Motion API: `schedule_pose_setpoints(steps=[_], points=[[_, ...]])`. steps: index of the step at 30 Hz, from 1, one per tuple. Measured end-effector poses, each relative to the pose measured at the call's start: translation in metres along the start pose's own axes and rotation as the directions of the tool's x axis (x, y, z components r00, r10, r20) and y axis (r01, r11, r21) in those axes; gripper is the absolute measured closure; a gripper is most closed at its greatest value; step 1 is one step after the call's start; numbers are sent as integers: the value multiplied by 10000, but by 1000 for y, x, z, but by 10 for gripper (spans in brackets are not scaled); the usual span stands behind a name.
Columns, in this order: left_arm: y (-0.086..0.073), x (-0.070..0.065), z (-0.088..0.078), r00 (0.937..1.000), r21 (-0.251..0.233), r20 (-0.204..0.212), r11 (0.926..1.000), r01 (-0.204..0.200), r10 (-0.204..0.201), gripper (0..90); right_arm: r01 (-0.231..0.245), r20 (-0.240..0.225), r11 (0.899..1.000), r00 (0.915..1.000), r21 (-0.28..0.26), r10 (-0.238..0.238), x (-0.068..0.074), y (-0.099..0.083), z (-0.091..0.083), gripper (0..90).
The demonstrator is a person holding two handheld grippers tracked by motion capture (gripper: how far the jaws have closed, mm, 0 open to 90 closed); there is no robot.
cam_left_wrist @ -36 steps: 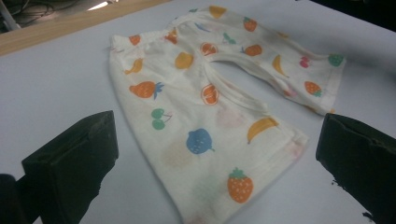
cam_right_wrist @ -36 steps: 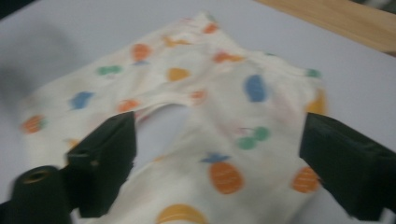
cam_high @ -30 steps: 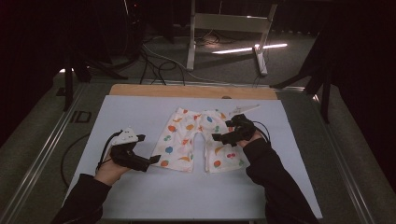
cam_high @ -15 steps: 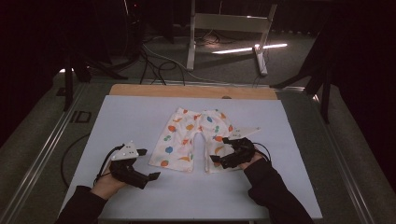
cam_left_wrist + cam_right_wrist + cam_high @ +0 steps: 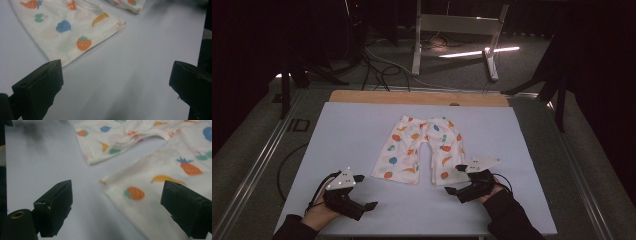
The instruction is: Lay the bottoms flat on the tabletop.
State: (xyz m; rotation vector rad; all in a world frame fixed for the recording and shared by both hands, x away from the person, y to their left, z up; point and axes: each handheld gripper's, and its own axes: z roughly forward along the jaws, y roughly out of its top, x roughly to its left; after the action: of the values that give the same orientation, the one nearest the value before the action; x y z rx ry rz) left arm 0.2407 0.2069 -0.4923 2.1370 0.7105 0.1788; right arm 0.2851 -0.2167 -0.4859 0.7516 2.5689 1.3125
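One white bench [image 5: 362,135] carries fruit-print shorts [image 5: 419,149] lying flat, just ahead of and between both tools. Left hand-held gripper [image 5: 362,192] gapes wide, empty, near one leg hem; right hand-held gripper [image 5: 456,179], also wide, hovers at the other hem.

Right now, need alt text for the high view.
Small white shorts with a fruit print lie flat on a pale table sheet. A person's left gripper and right gripper sit open near the leg hems, touching nothing.
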Motion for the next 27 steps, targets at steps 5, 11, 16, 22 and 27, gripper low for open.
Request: schedule_pose_setpoints(steps=[5,11,16,22,27], points=[[-8,1,-5,9993,75,-355,9999,125,-122,1,-170,362,9997,9992,179,164,1,-19,-10,108],[-14,6,-7,9957,5,-818,9991,432,-431,1,-251,761,9995,9968,198,235,2,-34,-23,108],[-15,7,-5,9929,-31,-1101,9990,445,-446,1,-172,1475,9992,9890,368,116,1,-52,-37,108],[-16,8,-3,9910,53,-1265,9990,441,-431,1,-385,2112,9983,9770,433,285,-10,-61,-38,107],[-17,8,-3,9916,27,-1213,9990,455,-449,1,-379,2309,9987,9725,347,289,-10,-62,-38,107]])
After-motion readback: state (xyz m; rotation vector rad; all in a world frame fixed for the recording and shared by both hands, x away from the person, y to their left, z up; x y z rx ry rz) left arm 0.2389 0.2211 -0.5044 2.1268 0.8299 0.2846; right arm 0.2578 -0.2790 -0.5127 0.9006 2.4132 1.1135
